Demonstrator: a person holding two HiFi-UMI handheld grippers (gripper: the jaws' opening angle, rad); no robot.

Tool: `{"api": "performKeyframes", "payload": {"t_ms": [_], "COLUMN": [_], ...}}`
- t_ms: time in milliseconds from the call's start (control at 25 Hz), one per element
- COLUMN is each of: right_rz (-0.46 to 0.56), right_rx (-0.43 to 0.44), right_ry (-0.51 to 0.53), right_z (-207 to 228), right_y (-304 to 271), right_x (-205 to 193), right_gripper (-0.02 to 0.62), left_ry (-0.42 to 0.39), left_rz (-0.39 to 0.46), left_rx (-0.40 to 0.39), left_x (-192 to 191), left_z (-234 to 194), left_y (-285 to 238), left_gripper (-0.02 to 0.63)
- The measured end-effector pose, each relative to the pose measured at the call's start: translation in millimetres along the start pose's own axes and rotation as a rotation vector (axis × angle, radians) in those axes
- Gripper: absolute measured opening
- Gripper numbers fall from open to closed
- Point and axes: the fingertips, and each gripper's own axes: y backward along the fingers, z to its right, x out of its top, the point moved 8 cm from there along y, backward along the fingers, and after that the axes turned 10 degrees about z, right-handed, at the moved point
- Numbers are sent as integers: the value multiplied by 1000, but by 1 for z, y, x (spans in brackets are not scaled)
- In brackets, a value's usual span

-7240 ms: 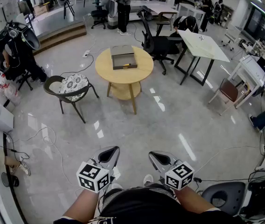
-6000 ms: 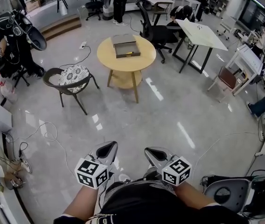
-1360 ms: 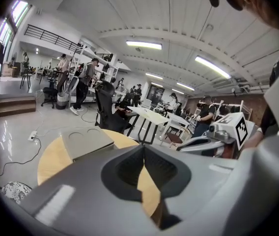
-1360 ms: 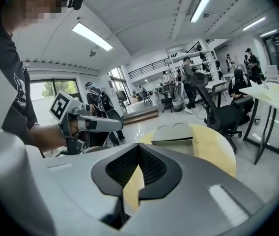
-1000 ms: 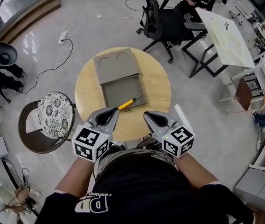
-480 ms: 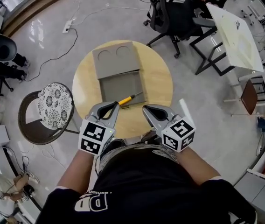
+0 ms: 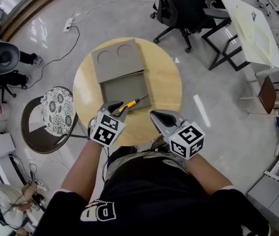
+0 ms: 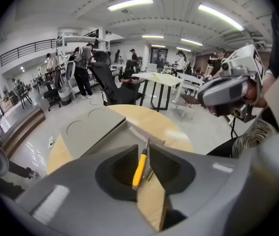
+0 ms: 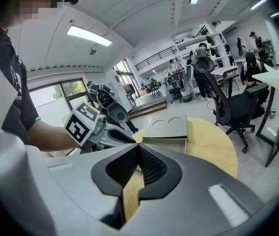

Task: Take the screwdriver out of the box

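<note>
While poised over the near edge of the round surface (image 7: 165, 85), held the left gripper (image 7: 114, 107) closest to the screwdriver (image 7: 131, 103), just short of its yellow handle. Found that tool in the near right corner of the open grey box (image 7: 122, 87), handle toward the person and to the left, metal shaft slanting away to the right toward the box's right wall. Looked, through the left gripper view, almost straight along that long axis: handle framed in the gap between the jaws, shaft running on beyond. Had just been opening those jaws; showed them spread, with the handle lined up between them but, as far as could be judged, pressed by neither pad. Held the right gripper (image 7: 158, 116) off to the right over bare wood beside the box, jaws pressed together on nothing. Judged the left the nearer hand, needing only a short drop forward along the handle before closing across it.
</note>
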Motion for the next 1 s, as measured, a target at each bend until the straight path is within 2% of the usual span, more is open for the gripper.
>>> {"api": "performKeyframes", "payload": {"t_ms": [240, 400, 720, 1000], "right_rz": [-23, -35, -59, -69], "right_rx": [-15, -14, -6, -10], "right_ry": [-17, -16, -24, -38], "right_z": [14, 20, 33, 41], "right_y": [-3, -5, -5, 0], "right_x": [-4, -2, -3, -6], "right_gripper": [0, 0, 0, 0], "left_ry": [-132, -179, -201, -198], "left_rz": [-126, -205, -311, -356], "left_rx": [-61, -122, -181, -207], "left_x": [-15, -28, -44, -47], "left_z": [0, 1, -2, -3], "left_y": [-49, -74, -108, -125], "left_gripper": [137, 143, 159, 170]}}
